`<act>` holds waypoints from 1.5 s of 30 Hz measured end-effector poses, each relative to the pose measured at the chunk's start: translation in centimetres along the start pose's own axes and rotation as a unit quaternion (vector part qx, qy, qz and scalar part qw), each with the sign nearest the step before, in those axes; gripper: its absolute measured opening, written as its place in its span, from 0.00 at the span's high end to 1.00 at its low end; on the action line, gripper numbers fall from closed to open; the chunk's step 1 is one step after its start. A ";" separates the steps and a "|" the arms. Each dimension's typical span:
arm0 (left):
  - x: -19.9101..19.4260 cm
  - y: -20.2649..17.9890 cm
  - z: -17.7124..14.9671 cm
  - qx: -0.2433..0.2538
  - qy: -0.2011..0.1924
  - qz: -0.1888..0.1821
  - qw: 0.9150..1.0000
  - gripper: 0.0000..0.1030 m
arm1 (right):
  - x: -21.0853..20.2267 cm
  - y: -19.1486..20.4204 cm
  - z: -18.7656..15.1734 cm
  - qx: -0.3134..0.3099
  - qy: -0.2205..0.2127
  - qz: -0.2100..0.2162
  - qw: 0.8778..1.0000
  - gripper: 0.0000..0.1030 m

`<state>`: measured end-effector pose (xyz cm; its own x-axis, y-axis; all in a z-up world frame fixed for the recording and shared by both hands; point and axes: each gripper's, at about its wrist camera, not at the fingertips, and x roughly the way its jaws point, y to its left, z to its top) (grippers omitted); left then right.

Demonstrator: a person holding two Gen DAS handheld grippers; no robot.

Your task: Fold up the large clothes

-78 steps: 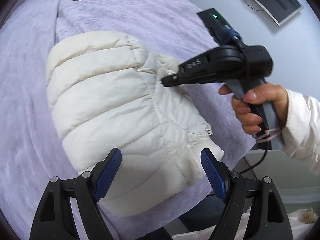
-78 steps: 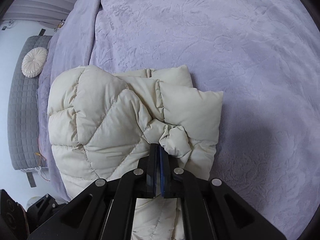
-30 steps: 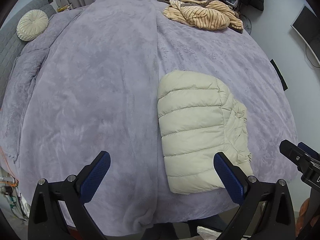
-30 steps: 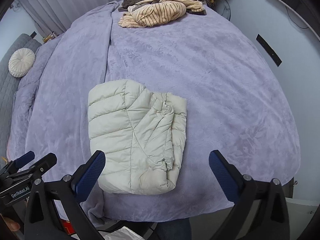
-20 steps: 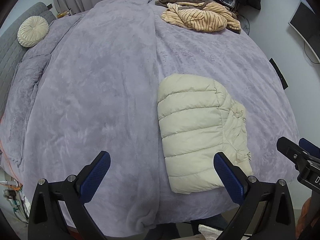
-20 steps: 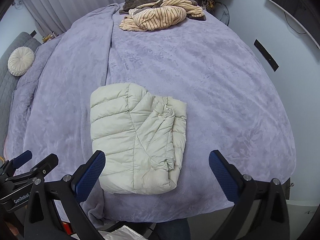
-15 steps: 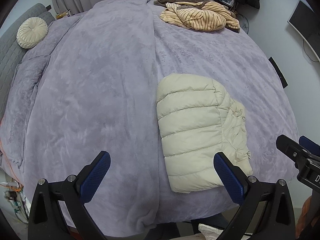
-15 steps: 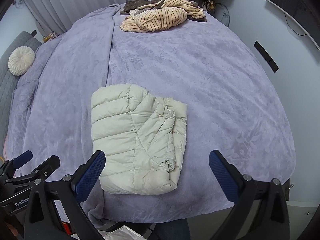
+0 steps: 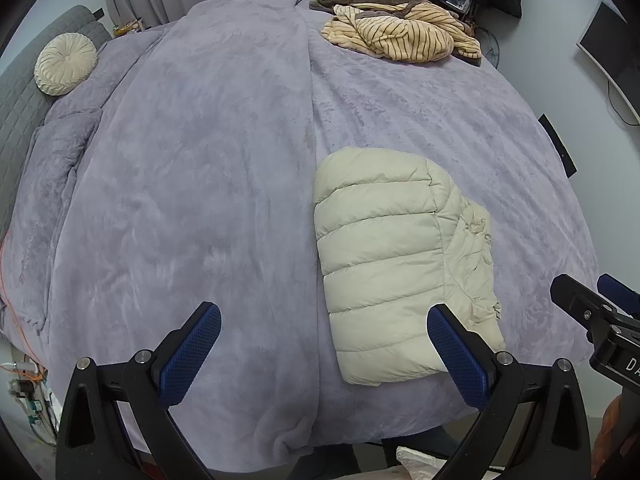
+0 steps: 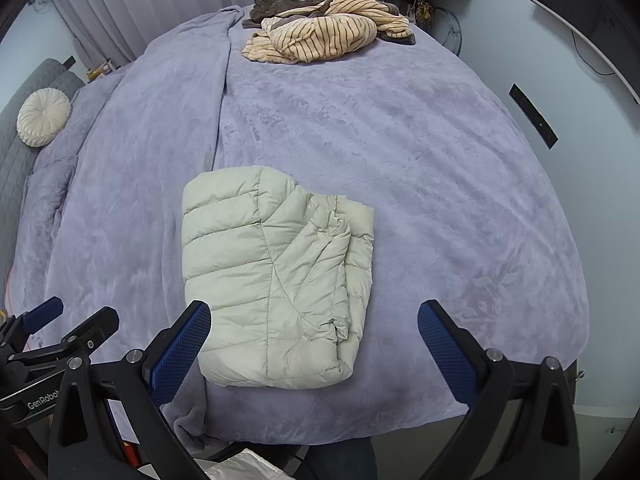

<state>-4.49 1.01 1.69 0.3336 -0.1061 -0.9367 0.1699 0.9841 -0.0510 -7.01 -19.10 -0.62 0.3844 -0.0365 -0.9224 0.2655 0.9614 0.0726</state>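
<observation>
A cream puffer jacket (image 9: 396,256) lies folded into a compact rectangle near the front edge of the purple bed cover (image 9: 200,184); it also shows in the right wrist view (image 10: 272,272). My left gripper (image 9: 324,348) is open and empty, held back above the bed's front edge, left of the jacket. My right gripper (image 10: 314,344) is open and empty, held back over the jacket's near end. Each gripper shows at the edge of the other's view.
A heap of striped beige and brown clothes (image 9: 400,28) lies at the far side of the bed, also in the right wrist view (image 10: 324,28). A round cream cushion (image 9: 66,64) sits on the grey headboard side at left. A wall (image 10: 580,80) stands close on the right.
The right gripper has let go of the jacket and opened. Both grippers have pulled back and up from the bed. In the last half second almost nothing moves.
</observation>
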 end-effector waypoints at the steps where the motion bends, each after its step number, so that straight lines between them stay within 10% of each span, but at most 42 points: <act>1: 0.0 0.0 0.0 0.002 0.000 0.000 1.000 0.00 | 0.0 0.0 0.0 0.000 0.001 0.000 1.000 0.00; 45: -0.1 -0.1 -0.1 0.011 -0.003 0.018 1.000 0.00 | -0.4 0.5 -0.4 0.001 -0.001 -0.004 1.000 0.00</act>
<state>-4.61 0.98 1.75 0.3453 -0.0716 -0.9358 0.1784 0.9839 -0.0094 -7.40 -18.44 -0.42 0.3837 -0.0443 -0.9224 0.2701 0.9606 0.0662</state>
